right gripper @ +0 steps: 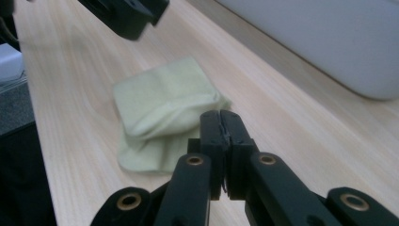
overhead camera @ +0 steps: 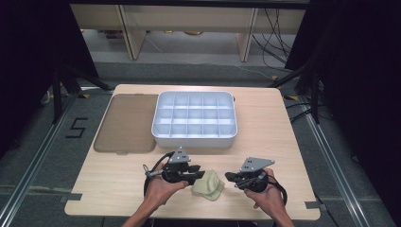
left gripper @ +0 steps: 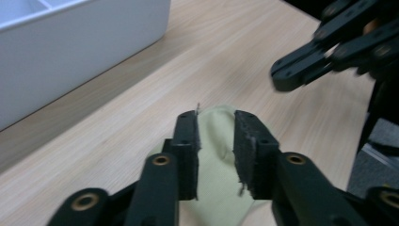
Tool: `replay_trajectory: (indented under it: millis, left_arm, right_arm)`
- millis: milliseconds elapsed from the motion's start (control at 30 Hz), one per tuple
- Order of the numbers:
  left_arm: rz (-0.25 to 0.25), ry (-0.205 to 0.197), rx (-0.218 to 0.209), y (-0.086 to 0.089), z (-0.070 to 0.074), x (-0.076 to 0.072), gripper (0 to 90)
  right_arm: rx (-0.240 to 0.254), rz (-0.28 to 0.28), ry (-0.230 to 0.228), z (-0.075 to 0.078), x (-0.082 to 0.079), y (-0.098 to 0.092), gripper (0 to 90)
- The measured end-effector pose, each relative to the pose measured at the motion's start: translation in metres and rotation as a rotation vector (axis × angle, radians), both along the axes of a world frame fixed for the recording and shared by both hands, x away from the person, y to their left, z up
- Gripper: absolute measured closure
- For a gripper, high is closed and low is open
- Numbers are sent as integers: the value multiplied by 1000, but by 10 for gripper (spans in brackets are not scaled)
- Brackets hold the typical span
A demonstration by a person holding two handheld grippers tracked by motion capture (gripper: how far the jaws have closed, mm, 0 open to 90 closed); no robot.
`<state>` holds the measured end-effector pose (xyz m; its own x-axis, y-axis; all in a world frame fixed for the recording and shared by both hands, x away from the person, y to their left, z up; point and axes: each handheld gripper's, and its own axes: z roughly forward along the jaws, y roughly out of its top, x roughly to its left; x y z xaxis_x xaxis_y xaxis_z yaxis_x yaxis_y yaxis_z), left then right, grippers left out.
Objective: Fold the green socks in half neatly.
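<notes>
- High view: folded pale-green cloth [overhead camera: 208,186] lies at the table's [overhead camera: 283,142] 6 o'clock edge, between both grippers.
- Left gripper [left gripper: 216,134]: jaws slightly apart, straddling the cloth, not pressing.
- Right gripper [right gripper: 221,123]: jaws together, empty.
- Cloth is likely soft, light, limp; pinch a raised fold.
- Compartment tray [overhead camera: 194,138] at 12 o'clock.

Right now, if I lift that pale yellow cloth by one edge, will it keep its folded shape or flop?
The cloth will probably flop: it lies crumpled in soft, uneven folds. It looks thin, so likely light for its size. On the smooth wooden table it may slide rather than roll when pushed. The left gripper has its jaws apart around it.
</notes>
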<state>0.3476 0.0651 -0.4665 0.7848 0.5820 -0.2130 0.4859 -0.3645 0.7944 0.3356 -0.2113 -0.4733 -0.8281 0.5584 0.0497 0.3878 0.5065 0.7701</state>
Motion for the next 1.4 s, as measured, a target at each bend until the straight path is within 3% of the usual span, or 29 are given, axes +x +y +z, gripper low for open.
replay_trajectory:
  millis: [67, 167, 233, 333, 367, 433, 467, 500, 700, 833, 900, 1067, 1133, 1167, 1200, 1300, 1400]
  left_arm:
    - [10, 11, 33, 0, -7, -1, 752]
    - [-25, 11, 94, -1, -18, -1, 807]
    - [-40, 13, 128, -3, -24, -1, 830]
    - [-56, 18, 156, -5, -31, -1, 845]
    - [-58, 34, 148, -6, -32, -2, 845]
    - [-77, 25, 171, -8, -34, -1, 849]
    - [-63, 36, 164, -10, -36, -3, 852]
    - [-84, 30, 182, -10, -37, -2, 854]
    - [-69, 41, 180, -11, -39, -8, 865]
    - [-75, 23, 202, -11, -38, -15, 865]
    - [-78, 17, 212, -11, -38, -15, 865]
    - [-66, 24, 199, -12, -39, -16, 865]
    - [-80, 6, 215, -12, -38, -16, 861]
    - [-91, 1, 212, -12, -35, -14, 857]
    - [-65, 11, 192, -13, -35, -15, 857]
    - [-69, -11, 189, -12, -30, -11, 853]
    - [-28, -27, 185, -9, -24, 3, 850]
  right_arm:
    - [6, 1, -2, 4, -2, 5, 889]
    - [-4, 35, -19, 5, -2, 14, 889]
    - [-6, 35, -7, 5, -4, 20, 889]
    - [-9, 68, -8, 4, -3, 28, 889]
    - [-14, 69, -3, 4, -4, 31, 890]
    - [-18, 78, 0, 3, -5, 37, 889]
    - [-22, 81, 4, 1, -5, 41, 889]
    - [-37, 93, -2, 0, -4, 44, 890]
    - [-81, 112, 23, -10, -4, 53, 890]
    - [-131, 73, 48, -20, -7, 43, 891]
    - [-129, 51, 77, -26, -6, 36, 900]
    - [-131, 58, 78, -24, -5, 33, 899]
    - [-109, 44, 73, -19, -5, 34, 898]
    - [-87, 51, 35, -14, -2, 34, 899]
    - [-93, 47, 17, -10, 0, 35, 899]
    - [-93, 43, -2, -3, 5, 39, 899]
    - [-101, 60, -11, -4, 16, 48, 898]
